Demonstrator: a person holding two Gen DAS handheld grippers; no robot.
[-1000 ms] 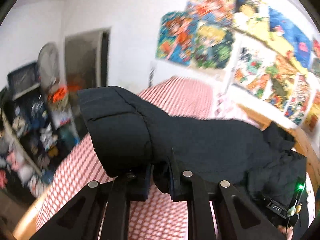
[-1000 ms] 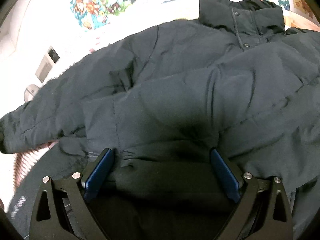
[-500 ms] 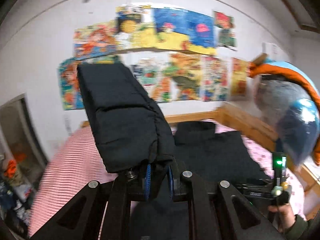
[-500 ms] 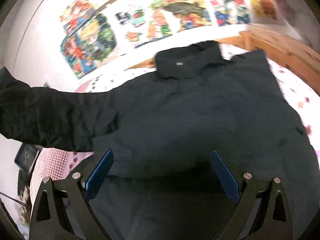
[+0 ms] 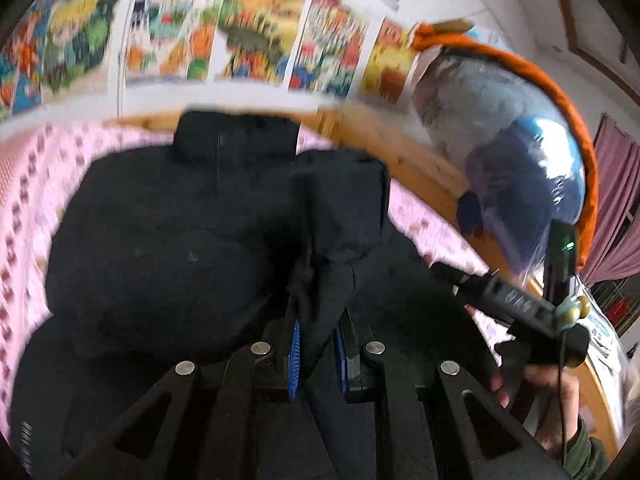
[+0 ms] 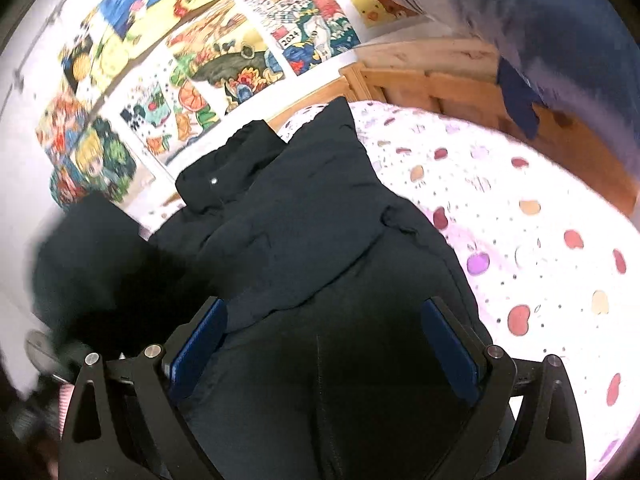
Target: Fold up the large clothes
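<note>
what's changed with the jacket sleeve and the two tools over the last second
The left tool, shut on the black sleeve, swung it from out over the red-checked side across onto the jacket body. The right tool came off the jacket hem and hangs open above it. The jacket stayed flat on the bed.

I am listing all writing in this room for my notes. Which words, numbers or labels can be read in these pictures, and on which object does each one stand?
"2024": on a small tag inside the colourful poster on the wall, right wrist view.
Pale marks on the black jacket near its lower left edge, left wrist view: too blurred to read.
Markings on the other gripper's black body, left wrist view: too blurred to read.
</note>
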